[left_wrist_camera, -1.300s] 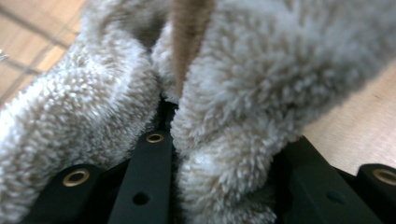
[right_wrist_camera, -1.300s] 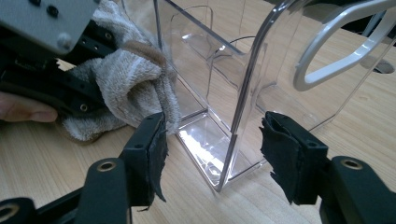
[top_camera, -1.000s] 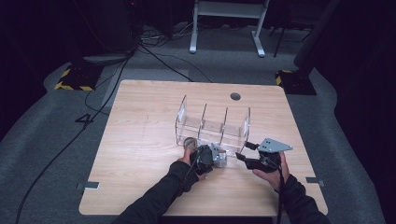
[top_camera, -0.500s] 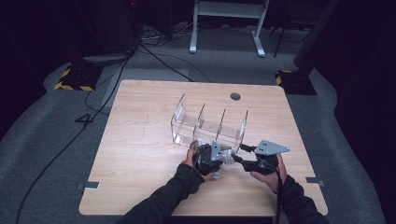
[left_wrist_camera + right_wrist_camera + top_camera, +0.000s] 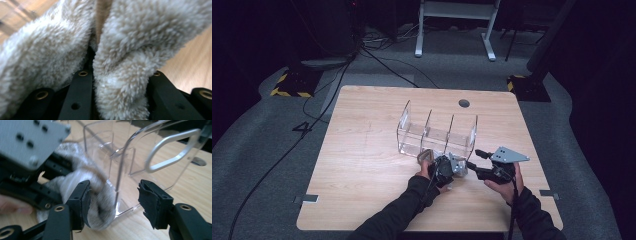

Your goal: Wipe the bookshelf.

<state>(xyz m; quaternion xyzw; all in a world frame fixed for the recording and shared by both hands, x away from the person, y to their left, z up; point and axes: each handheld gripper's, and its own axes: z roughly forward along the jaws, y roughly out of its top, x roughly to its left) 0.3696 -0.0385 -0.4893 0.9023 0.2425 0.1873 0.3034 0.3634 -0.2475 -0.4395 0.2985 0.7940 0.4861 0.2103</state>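
A fluffy cream fleece cloth (image 5: 130, 50) bulges between the black jaws of my left gripper (image 5: 120, 75), which is shut on it. On the table the left gripper (image 5: 433, 161) holds that cloth (image 5: 426, 156) at the front edge of a clear acrylic divider rack (image 5: 437, 132). My right gripper (image 5: 476, 159) is just to its right. Its jaws have just been opening. In the right gripper view the right gripper (image 5: 113, 192) is open astride the rack's near corner (image 5: 140, 152), and the cloth (image 5: 100, 192) lies against one jaw. The left gripper's body (image 5: 30, 177) is close at the left.
The light wooden table (image 5: 362, 150) has a round cable hole (image 5: 464, 103) behind the rack. The person's dark sleeves come in from the near edge. On the grey floor beyond are a white stand (image 5: 452, 30) and black cables (image 5: 377, 65).
My left gripper has moved a little to the right with the cloth, closer to the right gripper. The right gripper has stayed at the rack's corner.
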